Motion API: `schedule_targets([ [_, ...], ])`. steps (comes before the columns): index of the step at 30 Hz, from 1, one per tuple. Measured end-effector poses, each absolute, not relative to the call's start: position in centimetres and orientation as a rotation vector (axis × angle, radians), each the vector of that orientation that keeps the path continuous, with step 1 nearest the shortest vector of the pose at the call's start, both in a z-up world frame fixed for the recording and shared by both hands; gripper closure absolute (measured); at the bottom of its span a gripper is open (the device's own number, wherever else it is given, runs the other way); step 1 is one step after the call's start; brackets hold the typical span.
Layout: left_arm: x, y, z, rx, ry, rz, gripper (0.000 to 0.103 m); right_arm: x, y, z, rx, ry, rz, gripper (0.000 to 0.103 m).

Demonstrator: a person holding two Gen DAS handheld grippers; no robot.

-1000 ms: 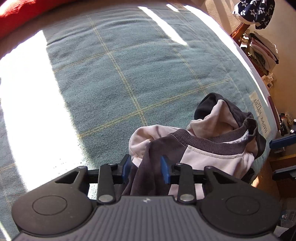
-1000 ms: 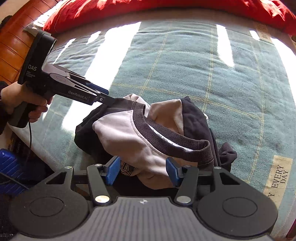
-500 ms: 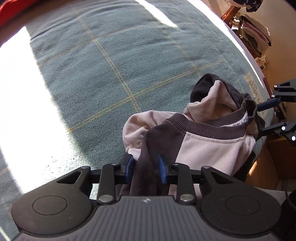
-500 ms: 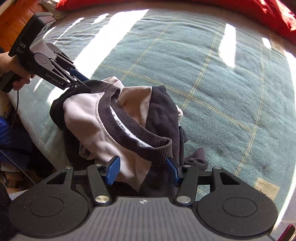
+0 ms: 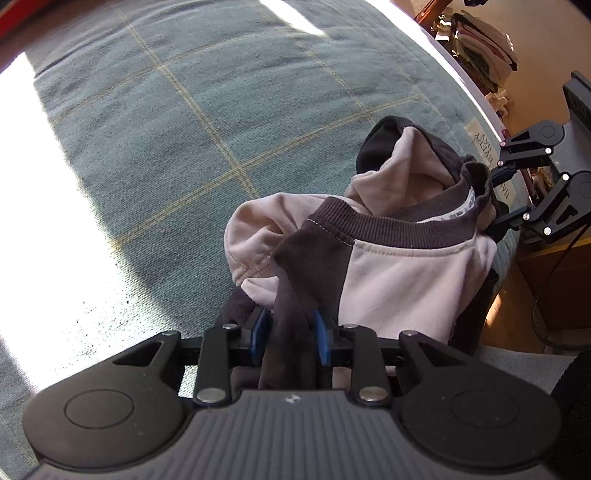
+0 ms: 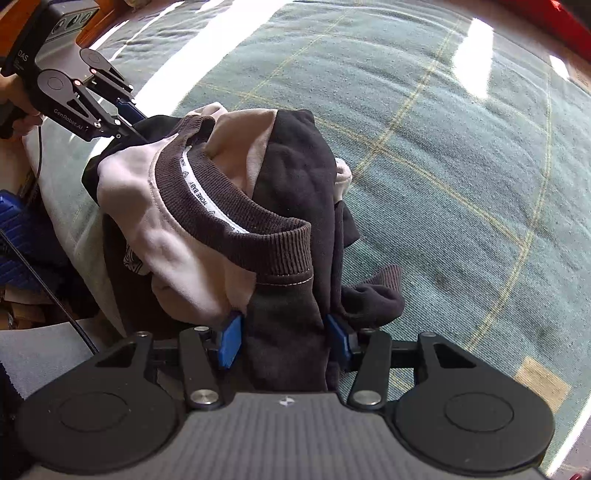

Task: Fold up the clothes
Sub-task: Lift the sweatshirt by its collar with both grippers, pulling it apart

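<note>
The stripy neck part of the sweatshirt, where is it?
In the right wrist view the ribbed collar sits mid-picture atop the bunched sweatshirt on the green blanket, between both grippers.

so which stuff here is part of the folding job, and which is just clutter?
Job:
- sweatshirt
- left hand-held gripper, closed on it
- right hand-held gripper, closing on it
- plaid bedspread

Clutter:
- stacked clothes
- red pillow

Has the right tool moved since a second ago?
Yes. In the left wrist view the right tool has come into sight at the sweatshirt's collar, near the bedspread's label, and is closing on fabric.
</note>
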State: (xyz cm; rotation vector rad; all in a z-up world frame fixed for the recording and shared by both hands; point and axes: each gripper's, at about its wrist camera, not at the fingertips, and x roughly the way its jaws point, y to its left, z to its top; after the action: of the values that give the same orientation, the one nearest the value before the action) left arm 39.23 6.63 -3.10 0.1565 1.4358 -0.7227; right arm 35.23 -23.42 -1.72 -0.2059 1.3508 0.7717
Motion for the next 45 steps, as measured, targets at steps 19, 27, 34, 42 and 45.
schedule_targets([
  [19,39.6,6.8,-2.4,0.129,1.376,-0.741,0.077,38.0,-23.6,-0.2,0.053,1.357,1.149,0.047],
  [27,39.0,7.9,-3.1,0.047,1.449,-0.686,0.079,37.2,-25.1,-0.4,0.070,1.396,1.129,0.045],
  [34,39.0,8.2,-2.7,0.040,1.422,-0.656,0.090,37.0,-25.0,-0.2,0.061,1.358,1.118,0.045],
  [42,37.3,9.4,-2.2,0.038,1.428,-0.590,0.101,36.8,-24.8,0.0,0.001,1.350,1.103,0.044],
  [45,36.0,10.2,-1.5,0.033,1.451,-0.570,0.101,36.5,-25.2,0.3,0.014,1.337,1.080,0.044],
])
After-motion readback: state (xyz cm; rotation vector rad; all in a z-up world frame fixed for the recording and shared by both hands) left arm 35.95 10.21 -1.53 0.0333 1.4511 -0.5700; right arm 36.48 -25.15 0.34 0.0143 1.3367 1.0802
